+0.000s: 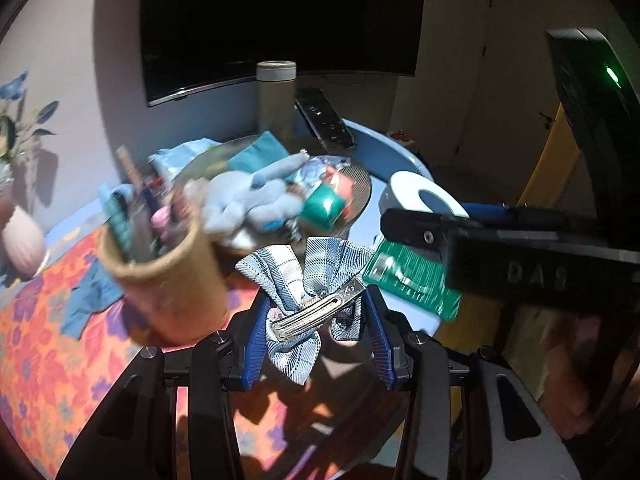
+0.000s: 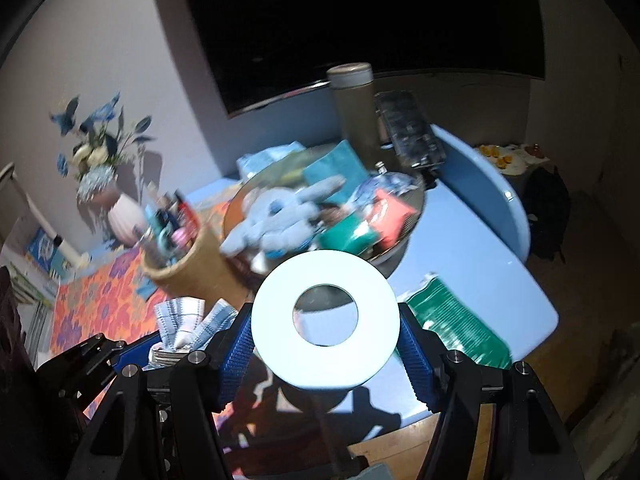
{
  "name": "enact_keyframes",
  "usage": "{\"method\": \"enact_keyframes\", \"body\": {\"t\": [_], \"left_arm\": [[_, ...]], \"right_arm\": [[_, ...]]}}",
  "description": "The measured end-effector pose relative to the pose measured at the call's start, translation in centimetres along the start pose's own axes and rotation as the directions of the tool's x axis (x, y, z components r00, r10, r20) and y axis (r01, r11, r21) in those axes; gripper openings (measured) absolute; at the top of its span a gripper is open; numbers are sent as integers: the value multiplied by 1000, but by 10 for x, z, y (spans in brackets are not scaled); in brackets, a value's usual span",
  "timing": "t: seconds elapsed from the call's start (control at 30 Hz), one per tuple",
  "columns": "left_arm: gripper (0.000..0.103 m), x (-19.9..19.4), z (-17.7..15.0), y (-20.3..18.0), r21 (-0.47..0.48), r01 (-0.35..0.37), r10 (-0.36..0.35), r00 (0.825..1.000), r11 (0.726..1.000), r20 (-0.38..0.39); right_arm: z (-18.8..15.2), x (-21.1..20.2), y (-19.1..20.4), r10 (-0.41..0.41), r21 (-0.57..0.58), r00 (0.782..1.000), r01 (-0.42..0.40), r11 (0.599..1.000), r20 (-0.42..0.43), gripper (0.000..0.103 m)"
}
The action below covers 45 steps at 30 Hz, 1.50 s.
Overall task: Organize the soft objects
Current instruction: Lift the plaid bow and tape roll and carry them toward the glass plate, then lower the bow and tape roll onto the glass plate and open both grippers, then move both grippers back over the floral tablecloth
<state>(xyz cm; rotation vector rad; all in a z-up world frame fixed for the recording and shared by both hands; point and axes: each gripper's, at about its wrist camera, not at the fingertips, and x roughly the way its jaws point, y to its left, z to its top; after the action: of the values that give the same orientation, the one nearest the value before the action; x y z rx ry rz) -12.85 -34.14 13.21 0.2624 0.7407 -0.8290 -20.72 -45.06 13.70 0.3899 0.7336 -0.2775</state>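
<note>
My left gripper (image 1: 316, 312) is shut on a blue plaid fabric bow (image 1: 304, 272) with a metal hair clip on its front, held above the table's near edge. My right gripper (image 2: 326, 320) is shut on a white tape roll (image 2: 272, 320), its blue pads (image 2: 416, 356) pressing the roll's sides. The roll (image 1: 404, 188) and the right gripper's black body also show at the right of the left wrist view. The bow (image 2: 184, 320) shows at lower left in the right wrist view. A pale blue plush toy (image 1: 256, 200) (image 2: 280, 220) lies in a round metal tray (image 1: 362, 196) (image 2: 416, 216).
The tray also holds a teal cloth (image 2: 332, 168) and green and red packets. A brown cup (image 1: 172, 280) of pens stands left of it on a floral mat (image 1: 48, 340). A green packet (image 2: 460, 320) lies on the blue table (image 2: 480, 264). A flask (image 1: 276, 96), a remote and a vase stand behind.
</note>
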Motion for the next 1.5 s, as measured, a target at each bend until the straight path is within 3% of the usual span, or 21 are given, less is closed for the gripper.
{"method": "enact_keyframes", "body": {"t": [0.2,0.3,0.6,0.67,0.7,0.73,0.77,0.8,1.03,1.23,1.37,1.5], "left_arm": [[42,20,50,5,-47,28,-28,1000,999,-5],[42,28,69,11,-65,12,-12,1000,998,-1],[43,65,132,57,-165,-63,62,998,984,-9],[49,74,141,70,-177,-55,54,998,983,-9],[58,77,144,75,-192,-52,53,999,980,-4],[77,81,146,83,-221,-40,41,999,974,1],[86,84,147,90,-246,-30,31,1000,969,0],[89,85,145,96,-272,-15,18,1000,962,6],[89,57,135,89,-214,45,-26,996,976,89],[89,26,119,86,-171,17,1,994,985,108],[89,-16,87,98,-168,-8,29,992,986,123],[89,-71,51,131,-202,-105,140,976,974,164]], "right_arm": [[34,6,-30,-5,79,1000,3,997,25,66],[53,21,-42,-78,129,997,76,989,12,66],[113,82,-42,4,214,1000,0,977,-18,66],[127,94,-40,25,222,1000,-23,975,-7,67],[133,102,-42,44,231,999,-42,972,-5,68],[137,107,-44,70,245,998,-67,967,-5,69],[140,113,-47,96,268,995,-91,959,-6,69],[141,115,-51,111,288,994,-104,952,-6,69],[119,104,-54,96,291,995,-92,952,0,69],[91,81,-43,93,271,996,-87,959,-10,69],[71,55,-28,72,216,997,-71,974,4,69],[61,23,-4,89,120,995,-95,988,48,69]]}}
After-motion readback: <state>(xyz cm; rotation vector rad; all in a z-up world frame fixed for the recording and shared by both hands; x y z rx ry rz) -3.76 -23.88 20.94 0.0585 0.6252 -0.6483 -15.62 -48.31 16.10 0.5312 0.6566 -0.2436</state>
